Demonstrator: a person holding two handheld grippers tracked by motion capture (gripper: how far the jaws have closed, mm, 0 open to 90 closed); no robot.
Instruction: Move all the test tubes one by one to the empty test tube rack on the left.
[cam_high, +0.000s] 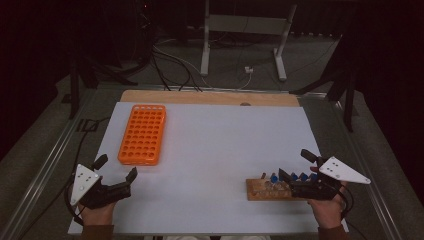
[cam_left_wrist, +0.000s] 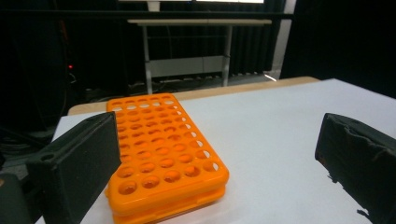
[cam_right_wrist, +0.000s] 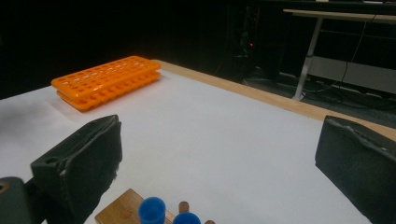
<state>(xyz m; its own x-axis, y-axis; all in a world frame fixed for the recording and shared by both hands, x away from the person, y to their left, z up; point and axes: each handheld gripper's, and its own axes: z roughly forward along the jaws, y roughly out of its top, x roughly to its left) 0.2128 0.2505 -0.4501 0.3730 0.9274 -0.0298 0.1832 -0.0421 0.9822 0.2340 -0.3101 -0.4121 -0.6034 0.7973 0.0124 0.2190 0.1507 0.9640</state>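
An empty orange tube rack lies flat on the white table's far left. A wooden block with several blue-capped tubes stands near the front right edge. My left gripper is open just in front of the rack's near end, with nothing between its jaws. My right gripper is open over the right end of the wooden block, holding nothing; its body hides part of the block in the high view.
The white table top has a bare wooden strip along its far edge. Beyond it stand a metal table frame and floor cables. A metal rail runs along the table's left side.
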